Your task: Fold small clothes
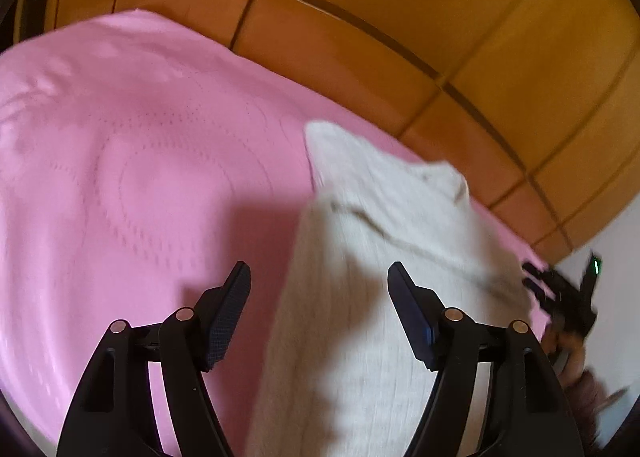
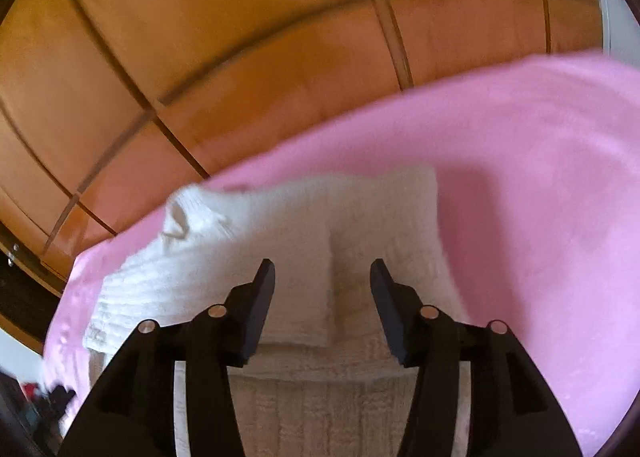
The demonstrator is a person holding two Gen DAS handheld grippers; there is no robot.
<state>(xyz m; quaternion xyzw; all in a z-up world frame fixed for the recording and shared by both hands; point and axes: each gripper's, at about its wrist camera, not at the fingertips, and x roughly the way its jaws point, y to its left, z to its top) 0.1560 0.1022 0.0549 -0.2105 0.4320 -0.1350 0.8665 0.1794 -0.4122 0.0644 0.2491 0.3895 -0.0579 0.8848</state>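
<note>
A cream knitted garment lies on a pink bedcover, with parts folded over its body. My left gripper hovers open above the garment's left edge, and nothing is between its pads. In the right wrist view the same garment shows a folded flap with a straight edge down the middle. My right gripper stands open just over that flap, its pads apart from the knit. The right gripper also shows at the right edge of the left wrist view as a black shape held by a hand.
Orange-brown wooden panels rise right behind the bed's far edge, also seen in the right wrist view. A white wall stands at the right. Bare pink cover stretches to the right of the garment.
</note>
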